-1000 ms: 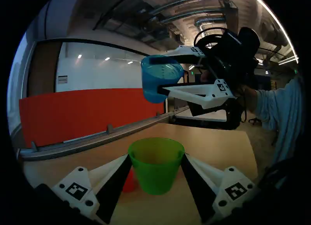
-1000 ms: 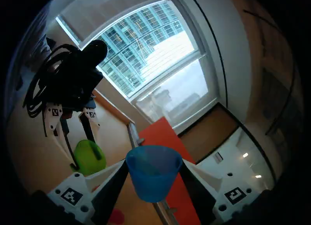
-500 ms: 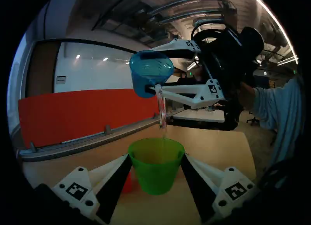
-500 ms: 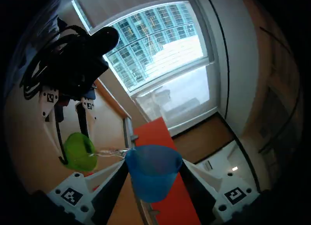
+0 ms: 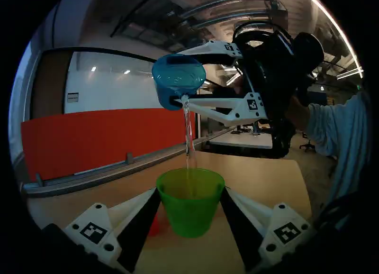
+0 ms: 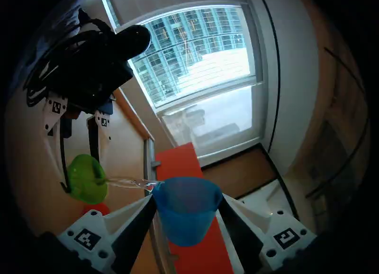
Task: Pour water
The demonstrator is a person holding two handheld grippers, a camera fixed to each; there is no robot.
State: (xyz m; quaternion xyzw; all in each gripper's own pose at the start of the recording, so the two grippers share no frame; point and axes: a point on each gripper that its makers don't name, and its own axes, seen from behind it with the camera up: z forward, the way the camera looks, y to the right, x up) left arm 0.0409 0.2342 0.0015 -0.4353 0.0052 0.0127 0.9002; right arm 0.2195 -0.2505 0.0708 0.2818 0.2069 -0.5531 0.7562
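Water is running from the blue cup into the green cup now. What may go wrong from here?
The stream falls from well above the green cup; a small sway of the blue cup may send it onto the table.
The green cup may overflow; its level is hard to see.

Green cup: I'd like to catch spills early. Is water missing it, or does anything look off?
Nothing stands out. The water stream from the tilted blue cup falls inside the rim of the green cup, and the table shows no puddle that I can see.
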